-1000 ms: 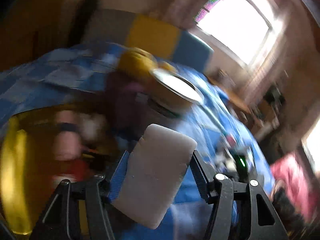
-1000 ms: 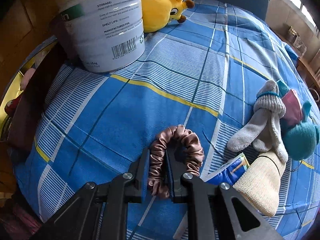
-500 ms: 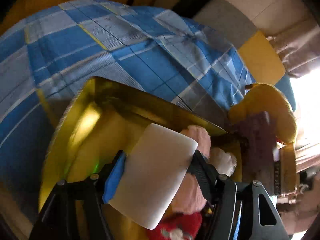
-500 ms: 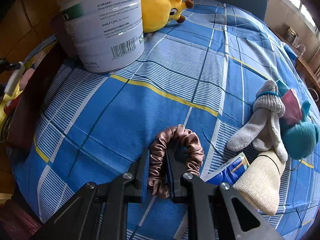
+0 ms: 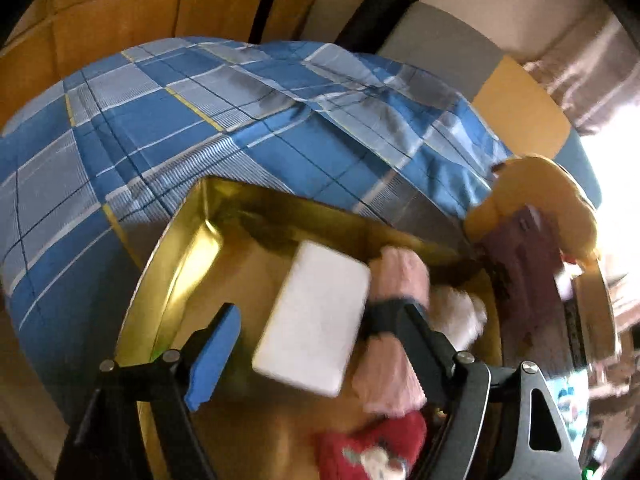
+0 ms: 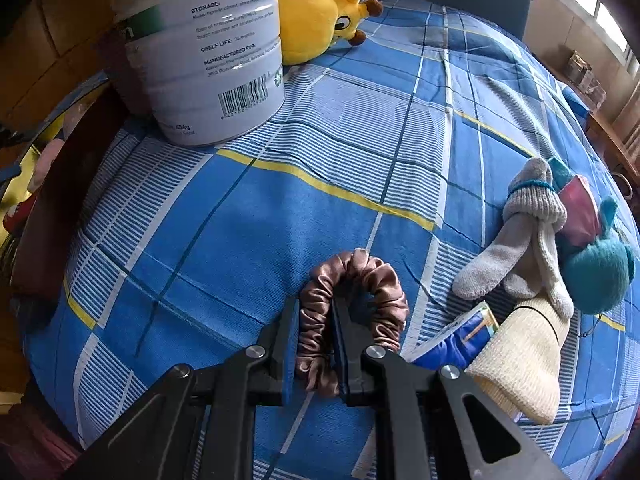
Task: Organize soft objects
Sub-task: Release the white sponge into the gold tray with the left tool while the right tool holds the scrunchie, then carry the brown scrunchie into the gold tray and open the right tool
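The left gripper (image 5: 304, 344), its jaws just having been opening, is letting the white sponge (image 5: 314, 320) go over the gold tray (image 5: 192, 236); it could be tipping onto the pink toy (image 5: 400, 280) beside it instead of lying flat. The right gripper (image 6: 314, 344) is clamping the brown scrunchie (image 6: 352, 300) near the bed's front edge.

Under my tongs lies a blue checked cloth (image 6: 248, 232) with white stripes and yellow lines. On it: a brown satin scrunchie (image 6: 354, 300), a yellow plush toy (image 6: 316, 16), a white tin (image 6: 204, 52), grey socks (image 6: 524, 236). My white sponge (image 5: 314, 320) is over a gold tray (image 5: 180, 264).
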Motion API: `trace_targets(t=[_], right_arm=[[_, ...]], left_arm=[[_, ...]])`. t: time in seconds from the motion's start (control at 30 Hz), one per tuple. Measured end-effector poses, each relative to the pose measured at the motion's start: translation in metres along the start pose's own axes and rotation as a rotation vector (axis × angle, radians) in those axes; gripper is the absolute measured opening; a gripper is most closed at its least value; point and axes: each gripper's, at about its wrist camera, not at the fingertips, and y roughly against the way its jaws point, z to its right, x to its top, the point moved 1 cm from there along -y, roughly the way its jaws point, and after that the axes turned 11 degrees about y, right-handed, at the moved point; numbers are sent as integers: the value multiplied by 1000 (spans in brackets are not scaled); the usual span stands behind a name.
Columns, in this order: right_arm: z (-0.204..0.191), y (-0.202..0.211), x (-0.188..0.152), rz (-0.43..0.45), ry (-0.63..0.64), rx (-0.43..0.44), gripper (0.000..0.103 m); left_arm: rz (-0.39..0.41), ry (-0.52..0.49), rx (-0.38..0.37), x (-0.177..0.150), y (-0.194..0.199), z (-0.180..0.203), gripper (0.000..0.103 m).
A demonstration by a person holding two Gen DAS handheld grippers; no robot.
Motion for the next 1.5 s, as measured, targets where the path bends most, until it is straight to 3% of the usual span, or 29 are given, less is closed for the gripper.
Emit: trace_targets(t=[0.4,0.57,0.7,1.1,1.5], right_arm=[[-12,2,0,27,-59,-93,13],[-15,4,-1,52,-114,-59,13],[-18,5,-2,61,-131,-54,13],[-45,10,6,87,-146,64,13],[-74,44,16,162,-82,123,13]], left_arm=[[-2,-211,-31,-75,50,10,81],[13,-221,-33,-91,61,7,81],[21,-198,-40,-99,69,4,81],[109,-319,-74,-113,97,8,81],[128,-273,-24,-106,96,-17,81]])
